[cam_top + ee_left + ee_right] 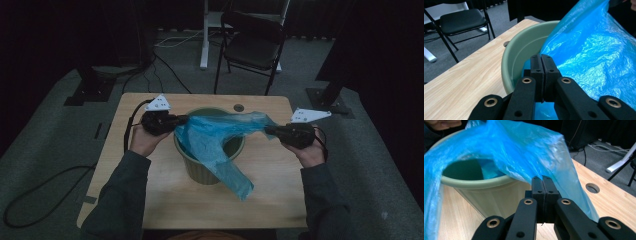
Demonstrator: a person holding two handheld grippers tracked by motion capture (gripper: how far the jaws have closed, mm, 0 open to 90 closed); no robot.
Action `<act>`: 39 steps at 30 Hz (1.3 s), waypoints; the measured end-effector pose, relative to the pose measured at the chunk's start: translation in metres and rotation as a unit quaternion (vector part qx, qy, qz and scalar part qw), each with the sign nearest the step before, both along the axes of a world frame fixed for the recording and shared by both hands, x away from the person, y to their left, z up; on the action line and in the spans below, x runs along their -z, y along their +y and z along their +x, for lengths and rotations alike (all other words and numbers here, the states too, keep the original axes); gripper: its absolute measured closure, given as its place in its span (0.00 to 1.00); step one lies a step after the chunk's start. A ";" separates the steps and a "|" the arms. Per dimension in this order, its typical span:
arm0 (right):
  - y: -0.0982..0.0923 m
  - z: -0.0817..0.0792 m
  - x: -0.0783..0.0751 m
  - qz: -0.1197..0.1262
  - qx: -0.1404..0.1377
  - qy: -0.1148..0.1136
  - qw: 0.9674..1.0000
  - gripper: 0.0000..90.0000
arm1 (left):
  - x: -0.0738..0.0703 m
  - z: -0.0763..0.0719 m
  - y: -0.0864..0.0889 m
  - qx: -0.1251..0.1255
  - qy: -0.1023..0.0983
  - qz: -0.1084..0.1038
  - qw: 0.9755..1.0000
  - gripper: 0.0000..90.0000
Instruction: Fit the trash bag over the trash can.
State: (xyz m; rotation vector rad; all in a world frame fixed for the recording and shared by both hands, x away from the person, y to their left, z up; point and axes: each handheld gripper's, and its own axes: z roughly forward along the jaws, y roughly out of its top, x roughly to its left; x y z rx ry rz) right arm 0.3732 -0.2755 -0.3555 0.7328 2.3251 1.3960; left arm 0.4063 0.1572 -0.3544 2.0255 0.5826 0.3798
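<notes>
The left gripper (pixel 181 120) has its jaws pressed together on the edge of the blue plastic bag (pixel 215 137), and the right gripper (pixel 269 131) pinches the opposite edge the same way. In each gripper view the 2 black pads meet with thin film caught between them, so neither is spread.

The bag hangs between the 2 grippers, stretched into a band directly ahead of each set of jaws. Below that band stands the green bin (pixel 200 170), just under and between the grippers. Part of the bag droops inside the bin, and a long tail spills over the rim on the person's side and lies down the outer wall toward the wooden surface (pixel 150 185).

Holding the film at 2 opposite points looks meant to pull the mouth open wide enough to go over the rim. The left gripper sits just beyond the bin's rim on its side, the right one a little farther out from its side, which keeps the film taut above the opening rather than sagging in. From the right gripper view, the bag (pixel 506 150) already arches over the bin's rim (pixel 474 183) ahead of the jaws, so lining appears partly done.

A folding chair (pixel 252 45) stands well beyond both grippers.
</notes>
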 end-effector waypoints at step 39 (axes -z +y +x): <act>0.079 0.013 0.003 -0.040 -0.072 0.003 0.997 0.99 | -0.014 -0.008 -0.014 0.014 -0.040 0.011 0.999 0.71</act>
